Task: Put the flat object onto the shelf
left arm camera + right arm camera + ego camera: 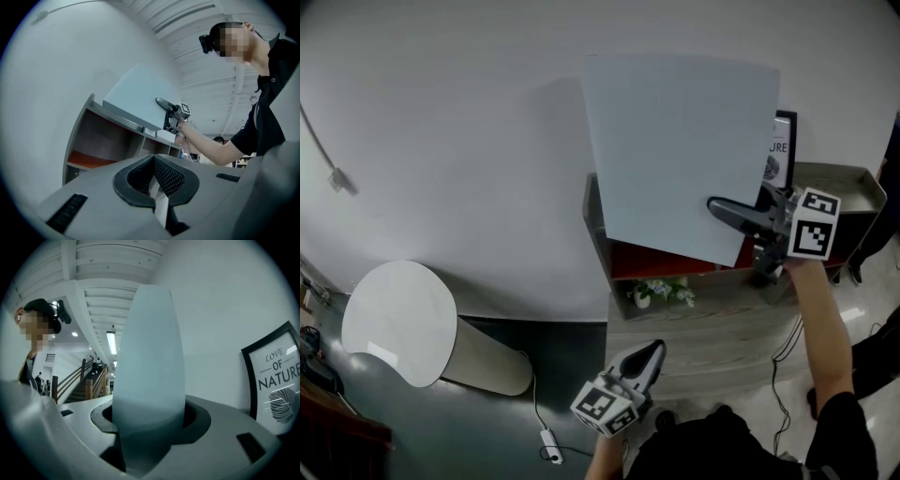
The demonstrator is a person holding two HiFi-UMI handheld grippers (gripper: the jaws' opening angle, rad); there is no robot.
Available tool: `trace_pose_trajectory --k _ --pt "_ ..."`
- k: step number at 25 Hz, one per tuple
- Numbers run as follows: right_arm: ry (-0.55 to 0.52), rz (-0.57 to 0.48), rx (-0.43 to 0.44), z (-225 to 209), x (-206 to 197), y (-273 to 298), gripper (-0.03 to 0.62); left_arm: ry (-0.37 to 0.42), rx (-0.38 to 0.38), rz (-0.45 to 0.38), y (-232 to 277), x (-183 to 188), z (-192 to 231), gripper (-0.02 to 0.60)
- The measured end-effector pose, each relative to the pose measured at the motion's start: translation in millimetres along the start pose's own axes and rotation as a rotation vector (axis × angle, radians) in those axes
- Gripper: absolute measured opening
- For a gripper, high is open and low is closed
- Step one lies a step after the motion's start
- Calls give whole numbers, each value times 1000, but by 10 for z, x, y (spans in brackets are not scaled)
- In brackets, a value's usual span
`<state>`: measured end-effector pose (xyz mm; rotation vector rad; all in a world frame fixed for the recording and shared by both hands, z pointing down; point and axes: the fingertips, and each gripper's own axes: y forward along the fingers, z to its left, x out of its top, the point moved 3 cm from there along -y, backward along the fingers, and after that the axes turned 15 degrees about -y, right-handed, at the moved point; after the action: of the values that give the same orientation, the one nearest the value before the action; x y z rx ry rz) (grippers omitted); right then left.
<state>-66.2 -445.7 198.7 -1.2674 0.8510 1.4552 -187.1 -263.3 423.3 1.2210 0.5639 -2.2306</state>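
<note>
The flat object is a large pale grey-blue panel (pixel 684 155). It is held up in front of the white wall, above the left part of the grey shelf unit (pixel 853 178). My right gripper (pixel 717 206) is shut on the panel's lower right edge, one jaw across its face. In the right gripper view the panel (pixel 147 357) rises from between the jaws of the right gripper (pixel 147 423). The left gripper view shows the panel (pixel 136 96) tilted over the shelf top (pixel 93 110). My left gripper (pixel 654 349) hangs low in front of the shelf, jaws together with nothing in them.
A framed "Love of Nature" picture (pixel 780 150) leans on the wall on the shelf top, just right of the panel. A small flowering plant (pixel 661 291) sits on a lower shelf board. A white round table (pixel 398 319) stands at the left. A power strip (pixel 551 445) lies on the floor.
</note>
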Motion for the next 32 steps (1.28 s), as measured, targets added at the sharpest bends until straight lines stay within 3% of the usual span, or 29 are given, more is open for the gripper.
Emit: trace_pose_trajectory --k 6,12,20,32 --pt "-57 10 4 -36 -45 33 255 24 -3 -34 -119 -260 -184 11" --pt "-50 71 -1 -423 -186 466 255 7 15 -19 -110 -85 -23 11" --pt "-47 61 19 -608 -291 599 255 15 5 -8 -129 -75 -14 11" --pt "-137 67 92 -676 -315 745 255 17 4 1 -138 -95 -1 11"
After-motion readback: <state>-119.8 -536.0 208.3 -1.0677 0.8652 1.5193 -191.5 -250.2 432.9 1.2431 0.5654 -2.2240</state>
